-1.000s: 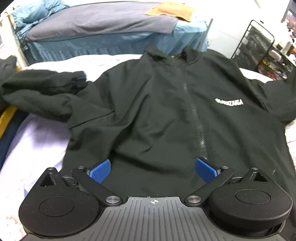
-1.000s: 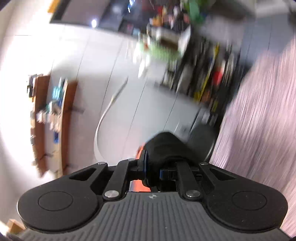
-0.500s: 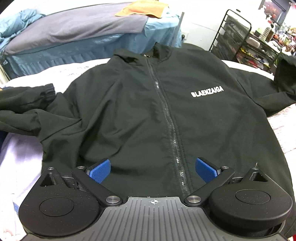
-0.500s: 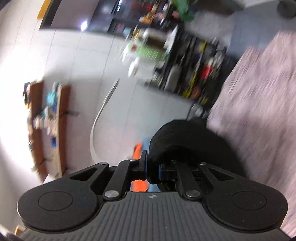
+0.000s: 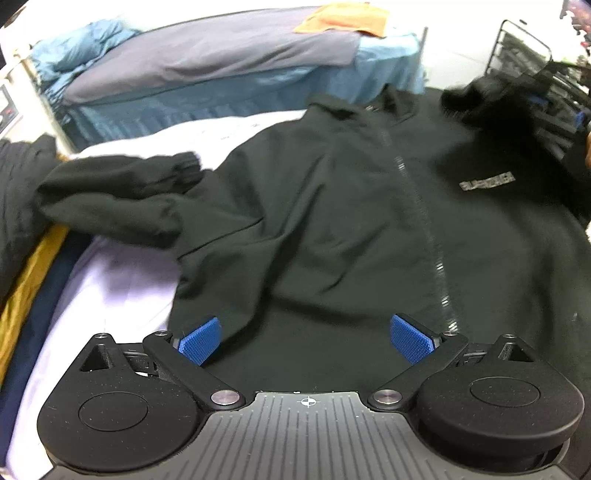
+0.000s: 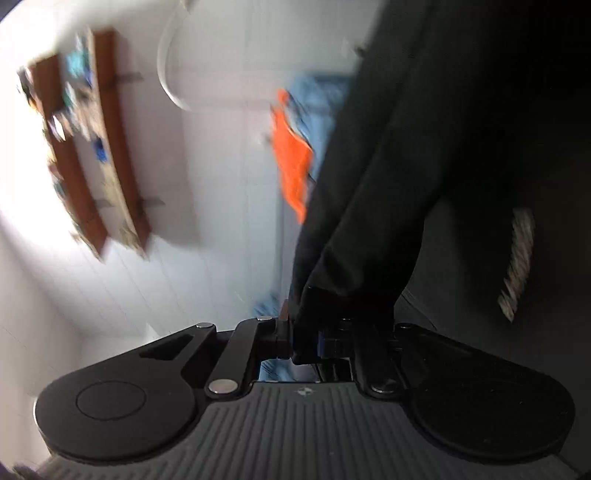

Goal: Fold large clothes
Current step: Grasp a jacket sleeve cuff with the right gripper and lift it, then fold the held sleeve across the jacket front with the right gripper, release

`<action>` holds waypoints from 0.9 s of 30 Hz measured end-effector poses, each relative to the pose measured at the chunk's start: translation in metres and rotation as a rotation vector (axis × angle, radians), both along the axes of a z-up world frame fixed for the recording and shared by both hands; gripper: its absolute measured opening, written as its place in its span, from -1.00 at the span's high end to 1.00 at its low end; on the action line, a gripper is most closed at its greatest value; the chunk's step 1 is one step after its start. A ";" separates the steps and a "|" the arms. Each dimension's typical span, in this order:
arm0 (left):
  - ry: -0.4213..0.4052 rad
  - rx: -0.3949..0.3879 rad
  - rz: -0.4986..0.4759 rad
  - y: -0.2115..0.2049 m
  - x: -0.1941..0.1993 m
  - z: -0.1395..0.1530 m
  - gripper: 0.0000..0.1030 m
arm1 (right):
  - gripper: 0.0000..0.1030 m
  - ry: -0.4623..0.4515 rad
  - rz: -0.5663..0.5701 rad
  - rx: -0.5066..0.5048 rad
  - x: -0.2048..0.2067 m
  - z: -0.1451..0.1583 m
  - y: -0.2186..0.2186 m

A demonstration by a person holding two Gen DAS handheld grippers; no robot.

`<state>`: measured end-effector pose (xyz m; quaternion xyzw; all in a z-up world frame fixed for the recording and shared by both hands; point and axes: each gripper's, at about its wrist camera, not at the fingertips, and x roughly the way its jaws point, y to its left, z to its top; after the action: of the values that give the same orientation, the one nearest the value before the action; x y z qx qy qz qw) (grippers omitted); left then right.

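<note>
A black zip-up jacket (image 5: 351, 221) with a white chest logo (image 5: 487, 181) lies front up on a pale sheet. Its left sleeve (image 5: 122, 192) is bent back on itself at the left. My left gripper (image 5: 306, 338) is open and empty, hovering over the jacket's hem, blue pads wide apart. My right gripper (image 6: 304, 339) is shut on the jacket's right sleeve (image 6: 369, 206), lifted and carried over the jacket's chest; it also shows in the left wrist view (image 5: 517, 99) at the upper right.
A bed with grey and blue covers (image 5: 221, 62) and an orange cloth (image 5: 343, 18) stands behind. A black wire rack (image 5: 524, 48) is at the far right. Dark and yellow fabric (image 5: 22, 266) lies at the left edge.
My right gripper has swung the held sleeve from off the bed's right side in over the jacket. My left gripper's view shifted slightly right to left; it stays open.
</note>
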<state>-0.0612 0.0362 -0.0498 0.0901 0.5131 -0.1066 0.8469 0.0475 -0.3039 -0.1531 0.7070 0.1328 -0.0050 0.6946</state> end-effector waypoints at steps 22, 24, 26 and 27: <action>0.017 0.063 -0.148 -0.042 0.023 -0.028 -1.00 | -0.28 0.339 0.289 -0.242 -0.033 -0.052 0.067; -0.031 0.066 -0.155 -0.048 0.031 -0.024 -1.00 | -0.56 0.346 0.281 -0.295 -0.046 -0.035 0.067; -0.079 0.033 -0.146 -0.054 0.041 -0.016 -1.00 | -0.56 0.326 0.272 -0.391 -0.063 -0.010 0.063; -0.095 0.004 -0.141 -0.058 0.047 -0.012 -1.00 | -0.49 0.314 0.267 -0.452 -0.071 0.002 0.060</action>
<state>-0.0144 -0.0223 -0.0621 0.1325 0.4651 -0.1605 0.8604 -0.0234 -0.2436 -0.1515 0.5013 0.3258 -0.0522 0.7999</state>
